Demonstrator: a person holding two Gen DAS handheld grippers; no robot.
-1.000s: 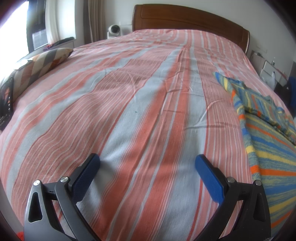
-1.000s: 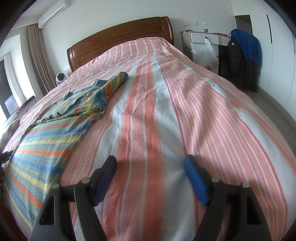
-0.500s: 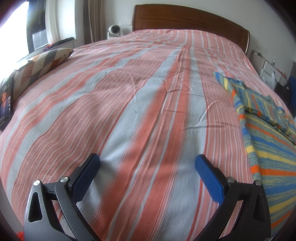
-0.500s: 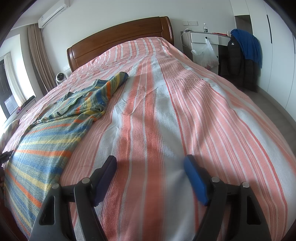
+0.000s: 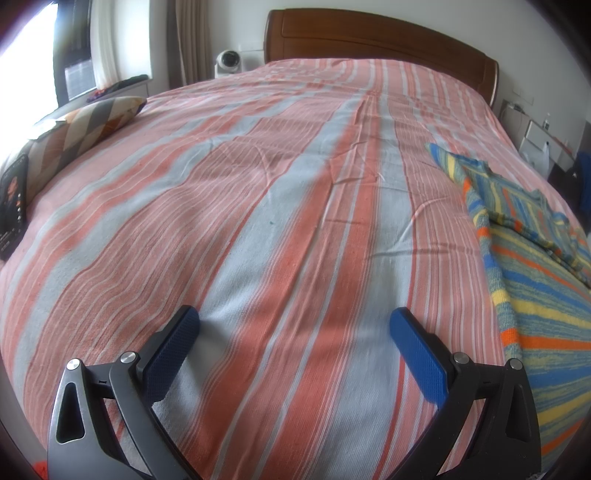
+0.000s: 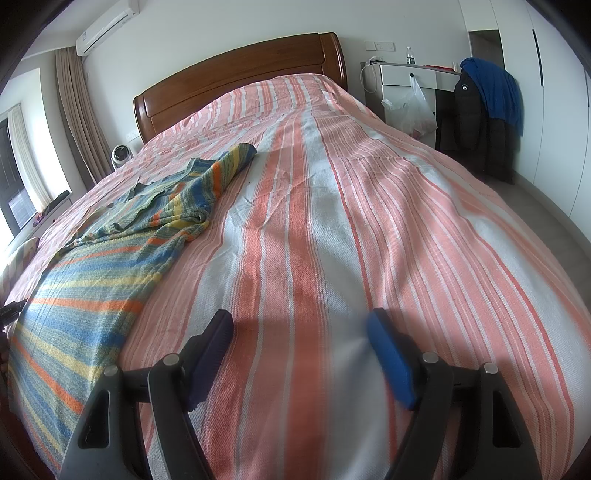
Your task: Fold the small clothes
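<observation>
Both tools spread wide, nothing gripped — left tool (image 5: 294, 325) and right tool (image 6: 300, 326) hover over bare red-and-white striped bedspread (image 6: 369, 221). Blue-yellow-orange striped knit garment (image 6: 92, 288) lies between them, sleeve bunched — I'm flanking it, I think.

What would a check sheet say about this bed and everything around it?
Surface: bedspread with red and white stripes, lightly creased, covering the whole bed.
Job's things: one striped knit top lies spread out, its upper part rumpled, one sleeve stretched toward the headboard.
Clutter: patterned cushion at the bed's edge.
Grippers: left gripper open, over bare bedspread; right gripper open, also holding nothing.
Cables: one cord at the white bedside unit.
Surroundings: small fan, curtains, air conditioner, plastic bag, dark jackets.
</observation>
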